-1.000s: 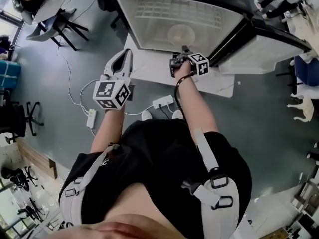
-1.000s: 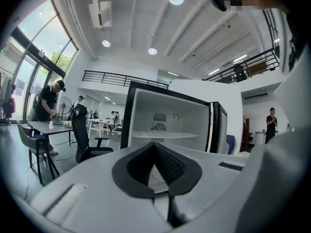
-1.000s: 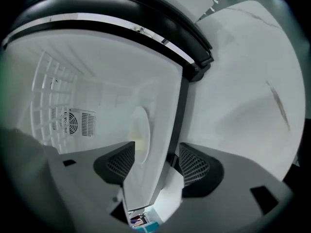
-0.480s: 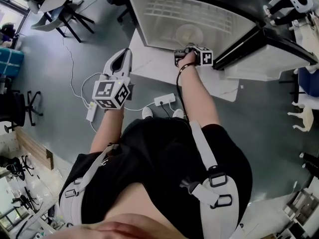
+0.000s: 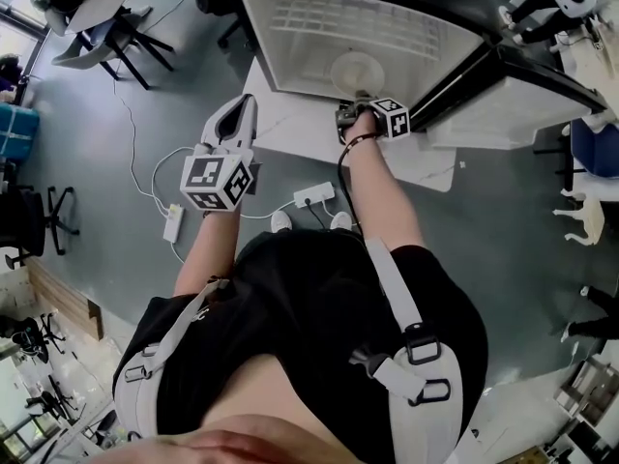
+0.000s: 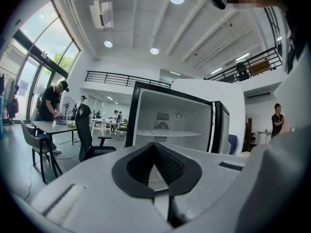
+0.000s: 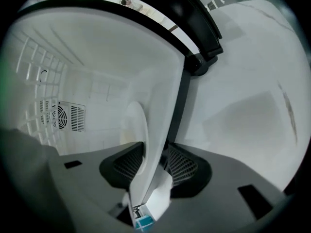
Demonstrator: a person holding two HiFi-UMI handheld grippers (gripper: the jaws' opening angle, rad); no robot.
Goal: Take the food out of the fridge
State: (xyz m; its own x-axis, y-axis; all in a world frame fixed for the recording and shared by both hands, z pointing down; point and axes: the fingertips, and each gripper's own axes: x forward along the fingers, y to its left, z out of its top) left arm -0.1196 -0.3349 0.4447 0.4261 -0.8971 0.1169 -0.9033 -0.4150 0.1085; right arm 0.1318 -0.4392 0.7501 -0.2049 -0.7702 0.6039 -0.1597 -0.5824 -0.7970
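A small black fridge [image 5: 290,17] stands open on a low white slab, white inside. A round white plate [image 5: 356,69] lies on its floor, and I cannot tell what is on it. My right gripper [image 5: 354,104] reaches in at the fridge's front edge. In the right gripper view the plate's rim [image 7: 146,169] runs edge-on between the jaws, which are closing, and both pads touch it. My left gripper [image 5: 235,122] hangs left of the fridge, outside it. Its fingertips [image 6: 155,147] meet with nothing between them, and it points level at the open fridge [image 6: 170,125].
The fridge door [image 5: 503,90] swings open to the right, close to my right hand. A power strip [image 5: 314,196] and cables lie on the grey floor by my feet. Chairs [image 5: 121,42] and a table stand at the far left, where a person [image 6: 51,106] works.
My right gripper has pushed a little farther in toward the plate, and its jaws have come in on the rim. My left gripper has stayed where it was.
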